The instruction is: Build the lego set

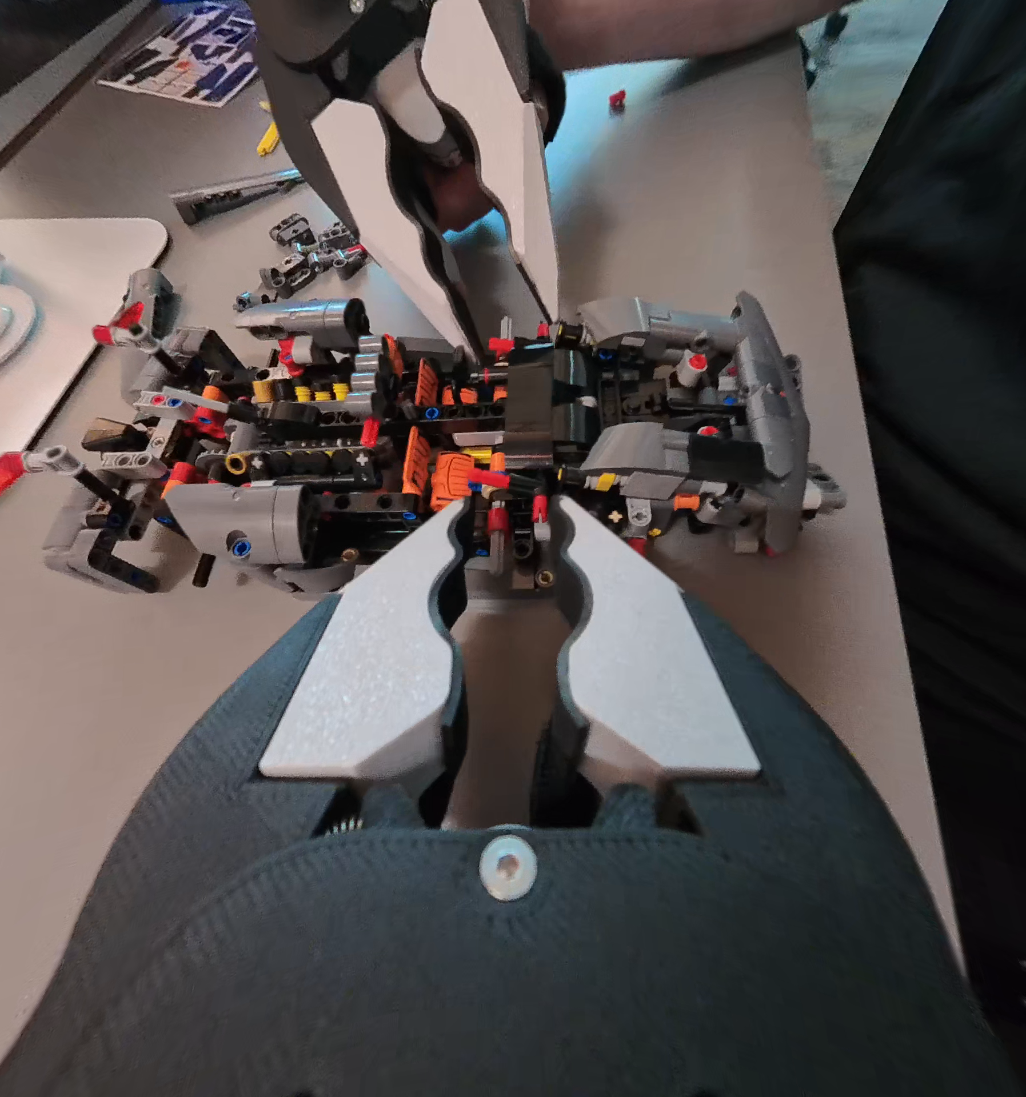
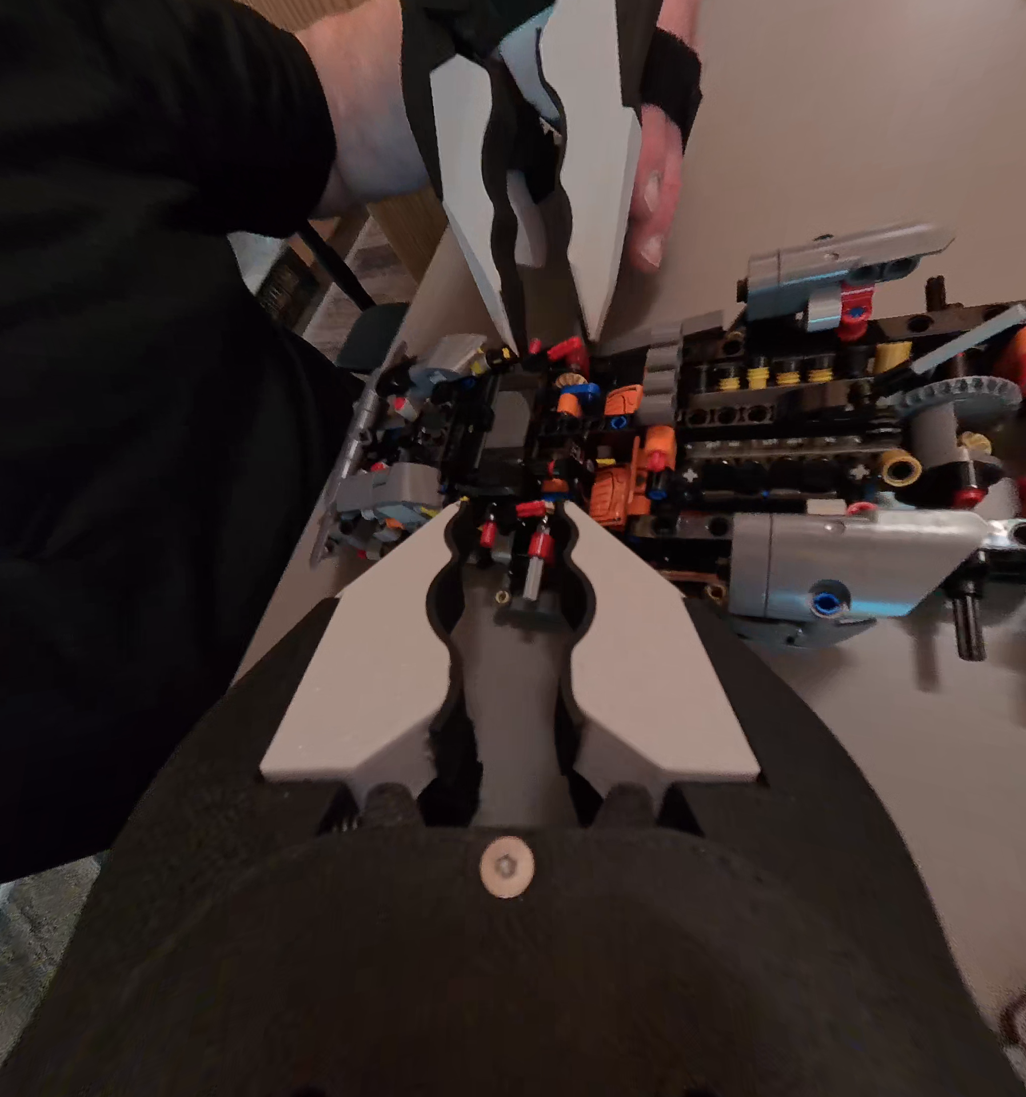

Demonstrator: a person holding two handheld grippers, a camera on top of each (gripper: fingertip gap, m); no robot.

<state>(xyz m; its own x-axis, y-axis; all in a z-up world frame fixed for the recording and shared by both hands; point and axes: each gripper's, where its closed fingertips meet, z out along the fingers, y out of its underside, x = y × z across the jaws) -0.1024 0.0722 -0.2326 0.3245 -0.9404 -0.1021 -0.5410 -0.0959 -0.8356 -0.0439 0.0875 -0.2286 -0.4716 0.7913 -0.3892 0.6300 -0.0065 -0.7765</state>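
Both hand-held grippers, left (image 1: 507,504) and right (image 2: 513,510), straddle the brick-built car chassis (image 1: 415,427) part-open, grip unclear — a skewed squeeze could snap off red pins (image 1: 496,519).

Hobby desk (image 1: 706,249) — brick-built car model (image 1: 439,427), loose parts (image 1: 314,255), sticker sheet (image 1: 189,59).

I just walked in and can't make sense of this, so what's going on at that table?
A person holds two grippers against opposite sides of a half-built brick model car lying on the table. The left gripper and the right gripper each straddle the car's middle, by small red pins on its sides, fingers a little apart. Whether either one grips a part cannot be told. Loose grey pieces and a printed sheet lie beyond the car.
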